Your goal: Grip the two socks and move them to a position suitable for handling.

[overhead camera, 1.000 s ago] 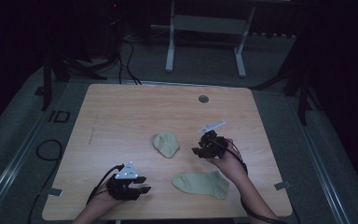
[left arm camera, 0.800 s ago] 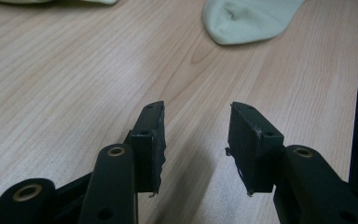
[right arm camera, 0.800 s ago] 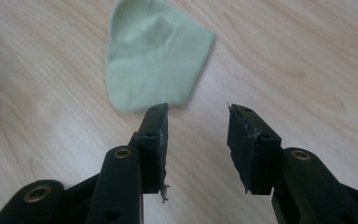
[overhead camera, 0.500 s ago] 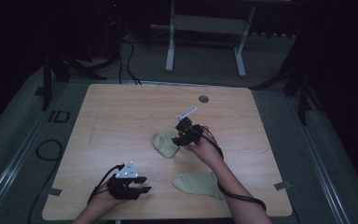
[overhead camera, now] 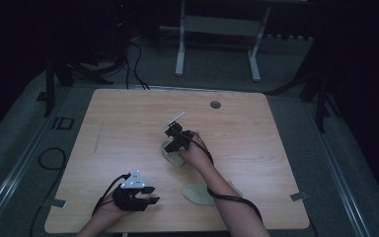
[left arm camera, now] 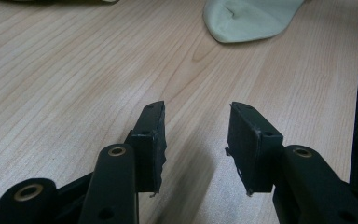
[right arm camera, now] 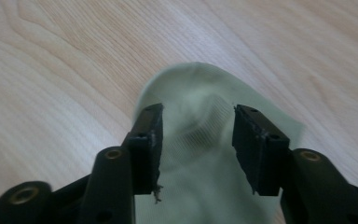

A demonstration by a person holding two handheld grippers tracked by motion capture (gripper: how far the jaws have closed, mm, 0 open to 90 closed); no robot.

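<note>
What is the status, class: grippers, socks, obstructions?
Right gripper open over far sock. Left gripper open, idle above table. Near sock untouched. No obstructions.

From above I can read one mark: the letters "ID" on a dark plate (overhead camera: pixel 62 123) lying on the floor just beside the counter's (overhead camera: pixel 128 113) left edge. Nothing on the counter itself, on my jaws or on the pale socks carries any lettering I can read.

Two pale green socks (overhead camera: pixel 171 154) (overhead camera: pixel 200 192), faintly ribbed, on a light wood-grain table (overhead camera: pixel 276 148); black gripper jaws.
</note>
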